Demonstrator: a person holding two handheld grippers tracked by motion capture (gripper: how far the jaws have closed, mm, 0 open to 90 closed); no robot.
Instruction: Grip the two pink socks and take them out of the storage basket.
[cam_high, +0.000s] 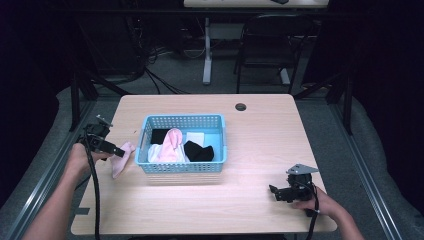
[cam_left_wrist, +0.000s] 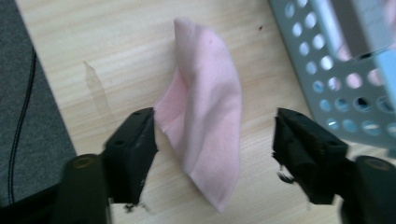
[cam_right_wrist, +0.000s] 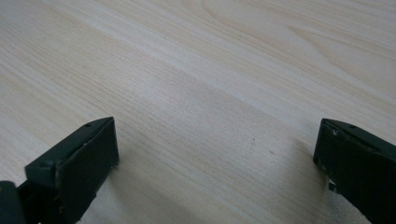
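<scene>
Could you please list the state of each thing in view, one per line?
Left gripper: open, jaws either side of the pink sock.
Pink sock: crumpled on the table, outside the basket.
Blue basket: upright, holding socks.
Right gripper: open, empty, over bare table.

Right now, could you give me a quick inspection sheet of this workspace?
Surface: wooden table, a round hole near its far edge.
Job's things: pink sock on the table beside the blue basket; pink, white and black socks inside the basket.
Clutter: nothing seen.
Grippers: left tongs open around the pink sock; right tongs open over bare wood.
Cables: one trails from each.
Surroundings: dark room, chair, floor cables behind.
</scene>
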